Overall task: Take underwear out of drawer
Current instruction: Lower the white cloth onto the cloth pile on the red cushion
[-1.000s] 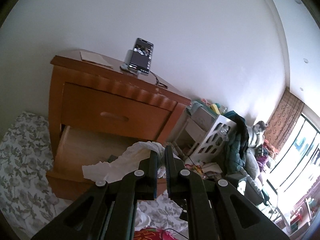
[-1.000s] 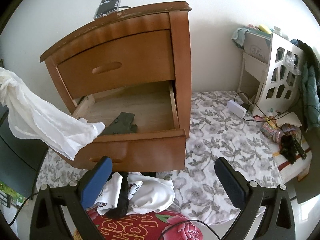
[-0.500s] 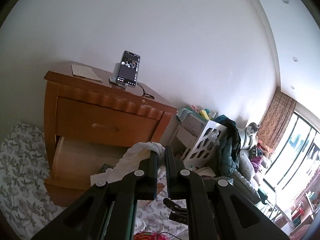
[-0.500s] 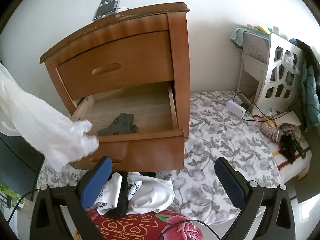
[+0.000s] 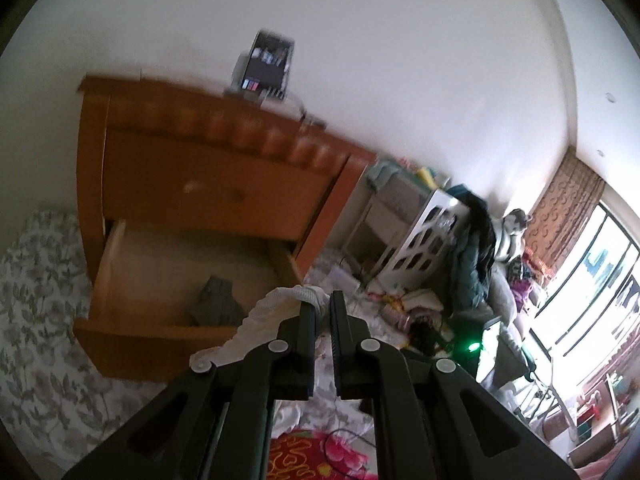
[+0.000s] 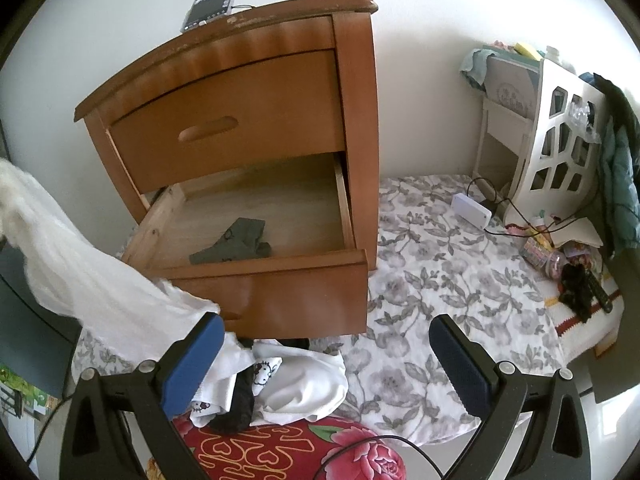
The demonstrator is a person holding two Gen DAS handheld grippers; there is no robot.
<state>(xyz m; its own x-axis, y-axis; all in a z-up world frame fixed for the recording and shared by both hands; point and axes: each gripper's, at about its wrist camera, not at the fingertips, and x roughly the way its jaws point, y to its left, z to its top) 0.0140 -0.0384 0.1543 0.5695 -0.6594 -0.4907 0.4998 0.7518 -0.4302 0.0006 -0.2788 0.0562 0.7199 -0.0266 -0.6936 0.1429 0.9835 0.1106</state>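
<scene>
Underwear (image 5: 276, 307), white and lacy, hung pinched in our left hand-held gripper (image 5: 322, 304). Our right hand-held gripper (image 6: 322, 356) stood spread and empty, the open drawer (image 6: 280, 284) at twelve o'clock holding one grey-green piece (image 6: 234, 242).

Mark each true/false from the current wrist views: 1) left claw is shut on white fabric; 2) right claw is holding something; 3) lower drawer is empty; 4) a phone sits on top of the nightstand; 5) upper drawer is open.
1) The left claw is shut on the white mesh-edged underwear. True.
2) The blue-padded right claw holds something. False: its jaws stand wide apart with nothing between them.
3) The lower wooden drawer is empty. False: a dark grey-green garment lies inside.
4) A propped-up smartphone sits on the orange-brown wooden nightstand. True.
5) The upper drawer is open. False: it is closed flush.
</scene>
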